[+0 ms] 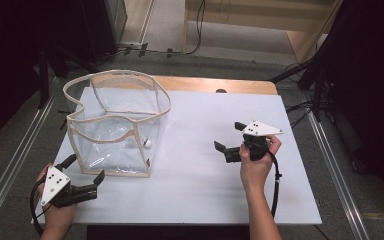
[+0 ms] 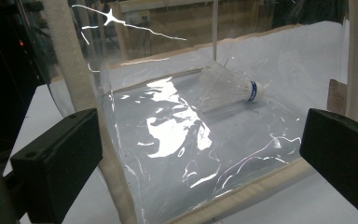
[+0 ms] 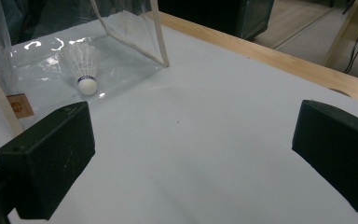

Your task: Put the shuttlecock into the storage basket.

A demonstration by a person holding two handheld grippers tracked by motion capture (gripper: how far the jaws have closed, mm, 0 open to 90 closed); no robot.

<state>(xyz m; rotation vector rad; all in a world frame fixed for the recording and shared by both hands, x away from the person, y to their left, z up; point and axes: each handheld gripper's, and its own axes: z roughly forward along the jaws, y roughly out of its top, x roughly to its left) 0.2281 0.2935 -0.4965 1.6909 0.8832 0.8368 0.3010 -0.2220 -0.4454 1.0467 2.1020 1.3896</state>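
White table (image 1: 200, 185), clear bag (image 1: 117, 125) standing open at its left.
Shuttlecock (image 1: 147, 143) lies inside; left gripper (image 1: 86, 170) beside the bag and right gripper (image 1: 228, 137) both gape, holding nothing.

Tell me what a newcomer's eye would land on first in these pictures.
The clear plastic bag with cream trim stands open on the left half of the white table, and it catches the eye first. A white shuttlecock lies on its side on the bag's floor. The left tool sits open at the bag's near corner, and the right tool is held open over bare table to the right.
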